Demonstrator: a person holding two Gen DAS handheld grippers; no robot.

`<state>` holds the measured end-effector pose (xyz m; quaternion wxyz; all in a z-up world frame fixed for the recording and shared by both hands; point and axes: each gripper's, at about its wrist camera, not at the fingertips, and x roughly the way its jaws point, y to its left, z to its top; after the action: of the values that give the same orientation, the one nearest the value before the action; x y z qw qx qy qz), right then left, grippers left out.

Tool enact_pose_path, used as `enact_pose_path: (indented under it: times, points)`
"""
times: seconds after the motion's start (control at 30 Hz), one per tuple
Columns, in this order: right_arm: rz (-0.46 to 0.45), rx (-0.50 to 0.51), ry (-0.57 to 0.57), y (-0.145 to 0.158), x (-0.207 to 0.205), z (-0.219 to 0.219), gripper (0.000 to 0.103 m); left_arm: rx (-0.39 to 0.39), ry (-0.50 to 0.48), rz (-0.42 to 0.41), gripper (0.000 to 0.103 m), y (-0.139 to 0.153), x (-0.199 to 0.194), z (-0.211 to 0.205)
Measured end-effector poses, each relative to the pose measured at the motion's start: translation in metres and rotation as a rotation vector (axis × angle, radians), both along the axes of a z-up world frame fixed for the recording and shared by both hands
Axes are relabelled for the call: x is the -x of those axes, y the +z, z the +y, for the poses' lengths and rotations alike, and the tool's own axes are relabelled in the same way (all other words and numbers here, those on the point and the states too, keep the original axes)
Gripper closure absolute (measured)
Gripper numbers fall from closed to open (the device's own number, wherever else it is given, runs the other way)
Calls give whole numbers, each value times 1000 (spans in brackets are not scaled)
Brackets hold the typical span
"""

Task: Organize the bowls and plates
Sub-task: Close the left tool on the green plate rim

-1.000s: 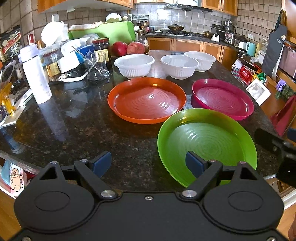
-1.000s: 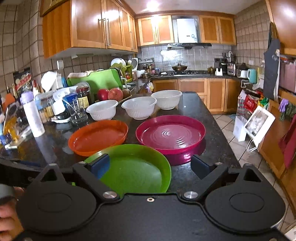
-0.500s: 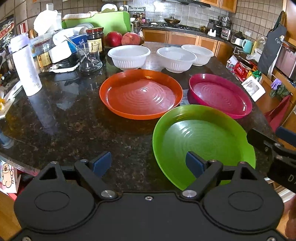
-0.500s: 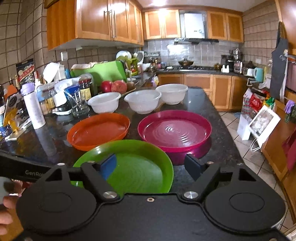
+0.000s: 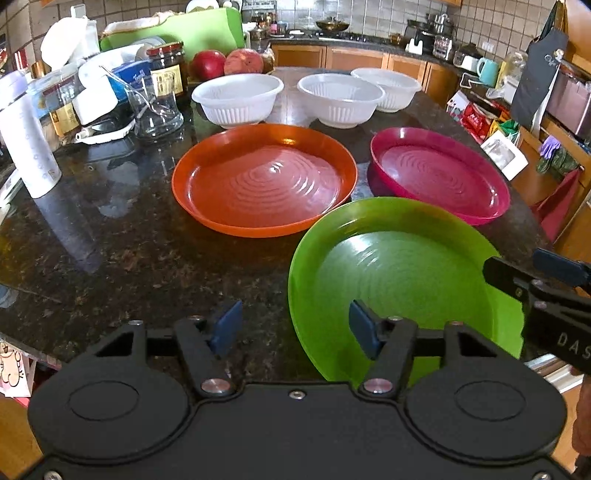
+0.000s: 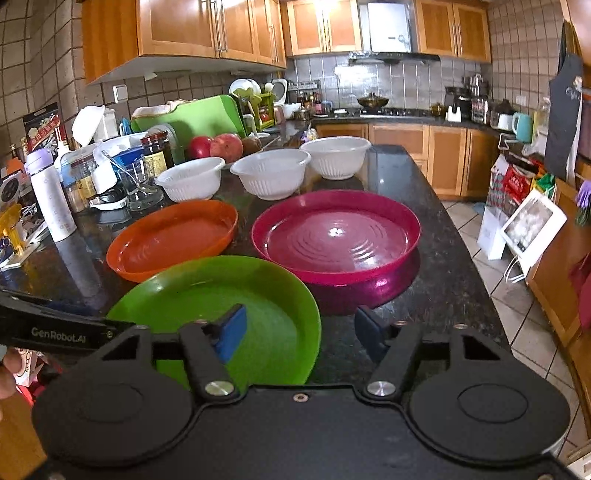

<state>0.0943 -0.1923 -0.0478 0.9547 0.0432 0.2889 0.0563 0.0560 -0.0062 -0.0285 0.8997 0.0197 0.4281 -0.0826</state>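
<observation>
A green plate (image 5: 399, 277) lies nearest on the dark granite counter (image 5: 129, 240), with an orange plate (image 5: 264, 181) and a magenta plate (image 5: 439, 173) behind it. Three white bowls (image 5: 238, 98) stand in a row further back. My left gripper (image 5: 295, 326) straddles the green plate's left rim; its jaws are closing and the pads do not touch the rim. My right gripper (image 6: 300, 334) straddles the right rim of the same green plate (image 6: 221, 299). Its jaws are also closing, pads clear of the plate.
Clutter fills the counter's left side: a white bottle (image 5: 27, 147), a glass pitcher (image 5: 155, 107), a dark jar (image 5: 168, 68), apples (image 5: 229, 62) and a green cutting board (image 5: 192, 33). The counter edge drops to tiled floor (image 6: 517, 295) on the right.
Both grippers have moved forward and down towards the green plate. The jaws of both have narrowed around its rims. Plates and bowls have not moved.
</observation>
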Motion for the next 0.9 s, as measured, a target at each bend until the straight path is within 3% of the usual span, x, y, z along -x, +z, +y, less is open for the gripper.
enact_pose_path:
  times: [0.07, 0.47, 0.53, 0.77, 0.83, 0.9]
  points:
    - [21, -14, 1, -3, -5, -3, 46, -3, 0, 21, 47, -3, -4, -1]
    - [58, -75, 20, -15, -11, -12, 60, 11, 26, 42, 53, -3, -2, 4]
    - [64, -61, 24, -16, -12, -10, 69, -5, 35, 35, 53, -3, -1, 3]
    - [84, -79, 46, -19, -10, -12, 84, -32, -22, 15, 73, -1, 3, -12]
    - [80, -82, 42, -20, -9, -13, 85, -40, -17, 16, 74, -1, 2, -14]
    - [78, -83, 35, -20, -9, -14, 85, -46, -5, 14, 86, -1, 0, -13]
